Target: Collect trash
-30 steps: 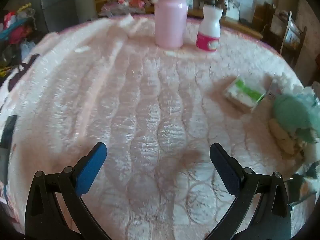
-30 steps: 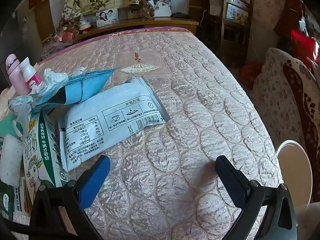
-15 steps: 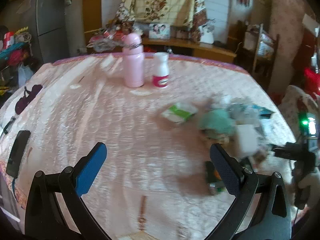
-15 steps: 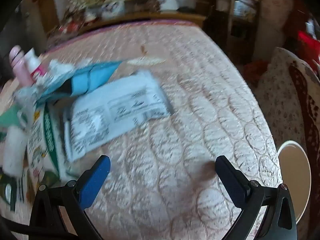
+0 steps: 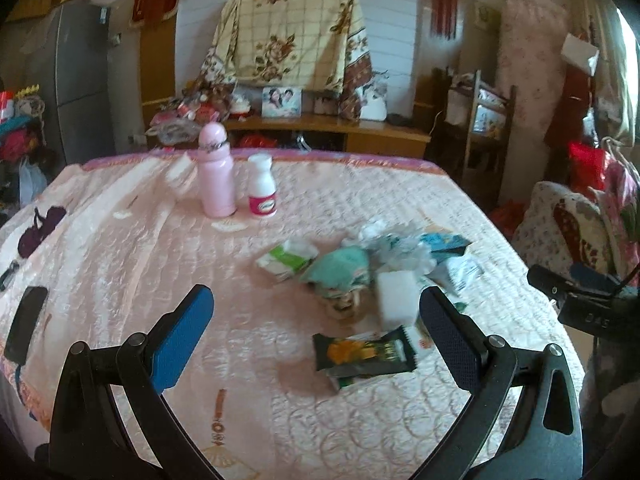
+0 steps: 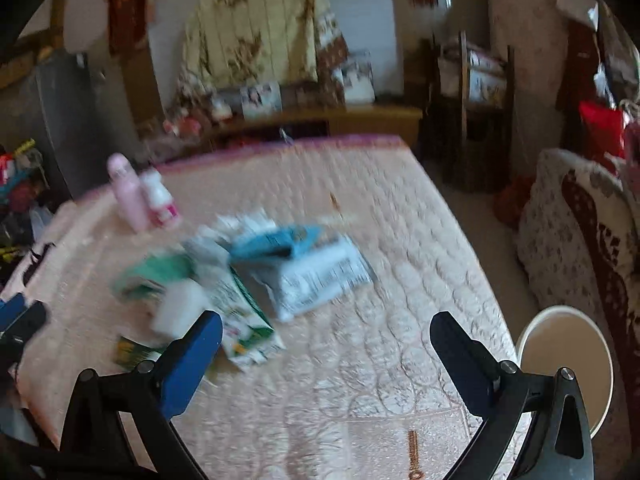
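A heap of wrappers and packets lies on the right half of the pink quilted table, a dark snack wrapper nearest. The left claw and right claw hover above, both spread wide and empty.

In the right wrist view motion blur smears the trash pile beside the pink bottle, its package print unreadable, and the white bin is partly hidden behind the gripper arm.
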`<state>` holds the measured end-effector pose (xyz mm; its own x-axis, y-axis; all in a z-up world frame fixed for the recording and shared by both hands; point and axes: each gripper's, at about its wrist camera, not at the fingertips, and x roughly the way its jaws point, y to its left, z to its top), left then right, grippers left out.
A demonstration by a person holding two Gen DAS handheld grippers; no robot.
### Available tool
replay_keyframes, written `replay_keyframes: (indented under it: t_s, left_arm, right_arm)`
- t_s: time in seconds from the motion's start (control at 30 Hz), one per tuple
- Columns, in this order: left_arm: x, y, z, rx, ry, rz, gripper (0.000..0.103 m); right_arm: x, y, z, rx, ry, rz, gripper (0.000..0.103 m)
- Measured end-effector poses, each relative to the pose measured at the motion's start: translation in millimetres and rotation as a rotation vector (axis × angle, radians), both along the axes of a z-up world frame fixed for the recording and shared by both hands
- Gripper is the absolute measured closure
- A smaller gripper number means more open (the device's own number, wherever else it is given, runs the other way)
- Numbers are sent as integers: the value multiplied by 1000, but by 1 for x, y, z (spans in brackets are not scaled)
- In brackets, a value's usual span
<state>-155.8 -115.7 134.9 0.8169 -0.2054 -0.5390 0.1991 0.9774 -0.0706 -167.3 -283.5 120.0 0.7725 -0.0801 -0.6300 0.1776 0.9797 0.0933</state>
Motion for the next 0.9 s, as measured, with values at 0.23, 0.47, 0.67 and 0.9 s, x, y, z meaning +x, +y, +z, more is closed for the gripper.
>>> replay_keyframes:
  t_s: [0.23,0.47,0.67,0.9]
  left_arm:
    - [-10,-6,13,-16,-56,-11,1]
    - [-13,-5,22,-35,-88,-3,1]
    - [-13,-5,23,-41,-98,-5,1]
    - [-11,-4,22,-41,-93,0,1]
  right_arm:
    - [-22,23,37,-30,-149,14,0]
    - [-31,35,54,-64,-215,14,0]
    - [-34,35,58,-49,-231,9,0]
    - [-35,37,59,-58,-240,6,0]
